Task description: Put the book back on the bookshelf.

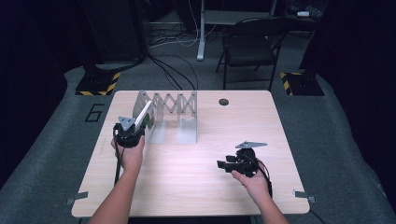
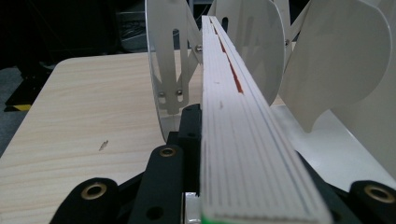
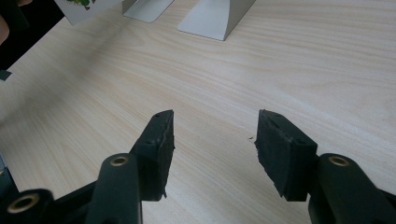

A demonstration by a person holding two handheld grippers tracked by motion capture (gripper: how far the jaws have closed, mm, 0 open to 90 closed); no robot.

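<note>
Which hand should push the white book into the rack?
The left. The left gripper already clamps the book, whose far end is between the rack's dividers. The right gripper rests apart on the table, jaws apart and holding nothing.

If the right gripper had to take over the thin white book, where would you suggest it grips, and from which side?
The thin white book leans tilted in the white accordion-style metal rack, its near end clamped by the left gripper. I would probably grip the free upper edge above that clamp, fingers on the two flat covers, coming from above, since the rack's dividers flank the lower part. The right gripper is open and empty.
</note>
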